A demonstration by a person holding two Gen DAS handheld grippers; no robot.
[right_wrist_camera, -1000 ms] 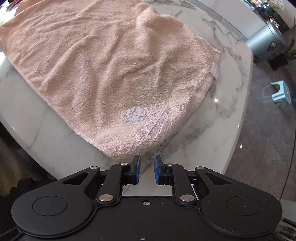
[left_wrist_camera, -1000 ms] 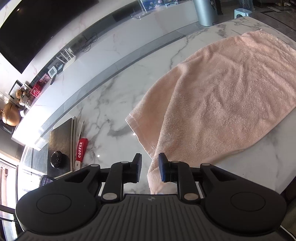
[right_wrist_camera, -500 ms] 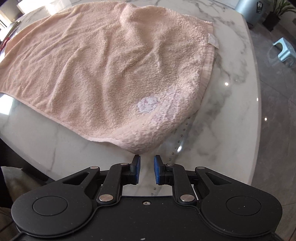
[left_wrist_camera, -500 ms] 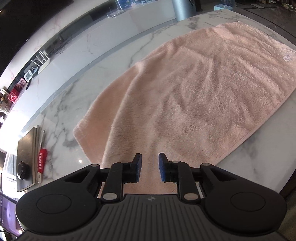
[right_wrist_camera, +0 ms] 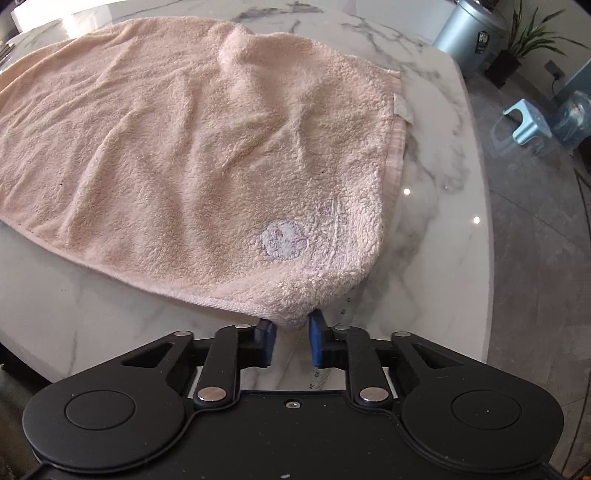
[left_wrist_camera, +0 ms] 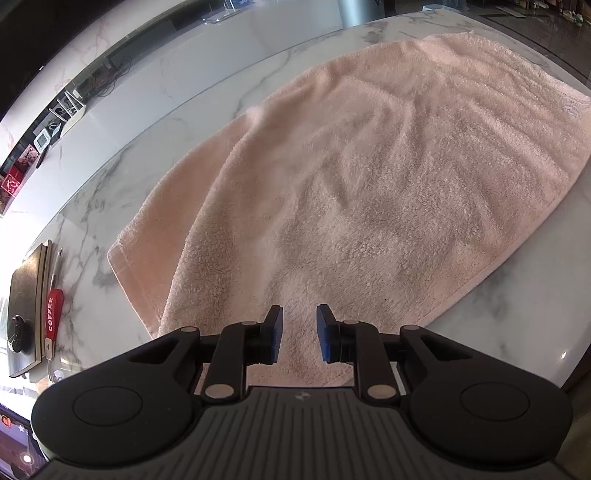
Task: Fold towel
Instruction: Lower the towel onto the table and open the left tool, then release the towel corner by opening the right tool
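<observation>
A pink terry towel [left_wrist_camera: 369, 177] lies spread on the white marble table [left_wrist_camera: 524, 295], wrinkled, with its left part doubled over. It also shows in the right wrist view [right_wrist_camera: 184, 147], with a round white emblem [right_wrist_camera: 283, 240] near its near corner. My left gripper [left_wrist_camera: 299, 334] is open, its blue pads astride the towel's near corner. My right gripper [right_wrist_camera: 290, 338] is open, and the towel's emblem corner sits between its pad tips.
At the table's left lie a dark slab with a black round object [left_wrist_camera: 22, 314] and a red "COFFEE" sachet [left_wrist_camera: 51, 314]. A grey bin [right_wrist_camera: 469, 33], a plant and a blue stool [right_wrist_camera: 524, 123] stand on the floor beyond the right table edge. A ruler strip [right_wrist_camera: 325, 380] lies under my right gripper.
Both grippers moved forward toward the towel's near corners. The left one is over the towel now and the right one's pads reach the emblem corner. Both jaws stay open.
</observation>
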